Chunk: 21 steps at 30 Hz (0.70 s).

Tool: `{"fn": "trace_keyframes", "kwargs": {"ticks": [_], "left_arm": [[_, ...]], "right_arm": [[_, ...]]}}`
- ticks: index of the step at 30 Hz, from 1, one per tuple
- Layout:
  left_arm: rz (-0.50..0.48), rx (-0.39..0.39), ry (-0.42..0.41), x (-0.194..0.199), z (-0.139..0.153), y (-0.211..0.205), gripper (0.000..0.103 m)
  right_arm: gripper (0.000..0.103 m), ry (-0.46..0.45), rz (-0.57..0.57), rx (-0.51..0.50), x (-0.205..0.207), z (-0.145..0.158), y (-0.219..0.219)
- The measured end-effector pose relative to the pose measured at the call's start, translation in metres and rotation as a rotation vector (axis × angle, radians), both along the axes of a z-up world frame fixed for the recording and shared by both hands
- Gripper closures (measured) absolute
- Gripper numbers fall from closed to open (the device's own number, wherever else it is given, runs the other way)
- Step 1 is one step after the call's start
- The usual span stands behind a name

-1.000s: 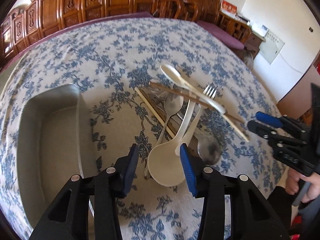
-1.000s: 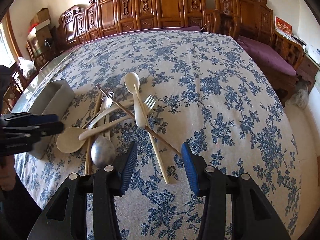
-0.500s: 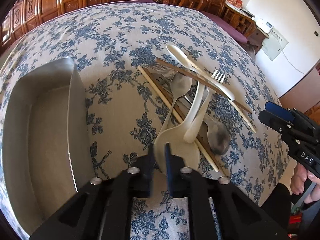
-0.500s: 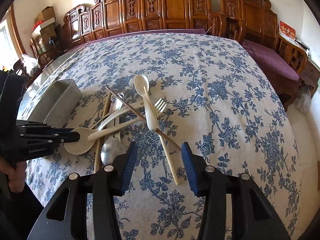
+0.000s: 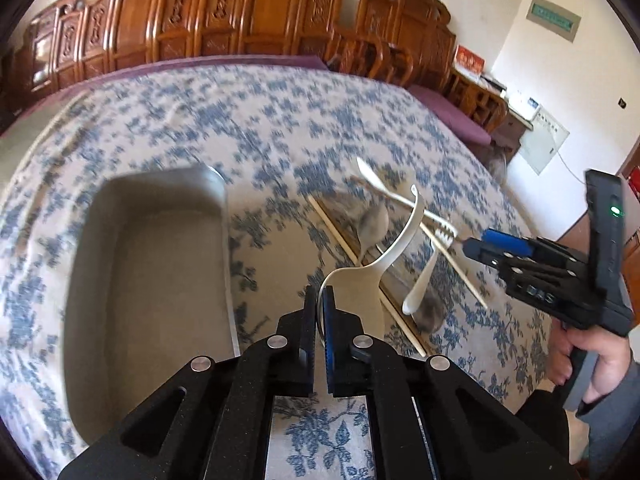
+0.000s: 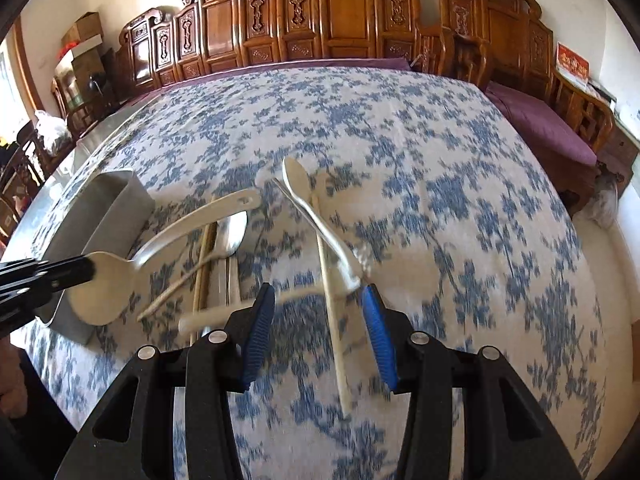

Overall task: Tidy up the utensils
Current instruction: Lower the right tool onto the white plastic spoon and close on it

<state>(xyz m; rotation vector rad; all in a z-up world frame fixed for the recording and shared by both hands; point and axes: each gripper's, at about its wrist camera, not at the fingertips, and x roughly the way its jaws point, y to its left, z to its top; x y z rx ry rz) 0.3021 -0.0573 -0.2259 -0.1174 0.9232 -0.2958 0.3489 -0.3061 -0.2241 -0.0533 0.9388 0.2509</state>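
My left gripper (image 5: pixel 318 300) is shut on the bowl edge of a white rice paddle (image 5: pixel 360 284) and holds it lifted above the cloth; the paddle also shows in the right wrist view (image 6: pixel 120 280), handle pointing up and right. A grey metal tray (image 5: pixel 152 280) lies just left of it. The pile of utensils (image 5: pixel 400 232) lies to the right: a metal spoon, a white spoon, a fork and chopsticks. My right gripper (image 6: pixel 316 332) is open, low over the pile, straddling a pale chopstick (image 6: pixel 336 340) and the white fork (image 6: pixel 344 256).
The round table wears a blue floral cloth (image 6: pixel 440 160). Carved wooden chairs (image 6: pixel 340 12) ring its far side. The tray (image 6: pixel 104 216) sits near the table's left edge in the right wrist view. The person's hand holds the right gripper (image 5: pixel 560 272) at the right.
My left gripper, open a second ago, shut on the paddle's bowl and has lifted it off the pile. My right gripper has moved forward and down over the chopsticks and fork.
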Motion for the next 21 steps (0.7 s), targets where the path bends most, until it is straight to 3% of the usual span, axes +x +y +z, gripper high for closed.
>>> {"fn": "trace_keyframes", "kwargs": {"ticks": [3, 11, 17, 21], "left_arm": [[0.016, -0.016, -0.025, -0.001, 0.01, 0.011, 0.101], [0.056, -0.023, -0.042, 0.001, 0.015, 0.032, 0.101], [0.069, -0.017, -0.053, 0.0, 0.017, 0.036, 0.101], [0.071, -0.007, -0.063, -0.001, 0.018, 0.035, 0.101]], "right_arm": [[0.055, -0.011, 0.001, -0.01, 0.02, 0.004, 0.003], [0.069, 0.043, 0.025, -0.06, 0.068, -0.015, 0.012], [0.082, 0.075, 0.078, -0.069, 0.086, -0.024, 0.034], [0.086, 0.087, 0.115, -0.072, 0.09, -0.029, 0.046]]}}
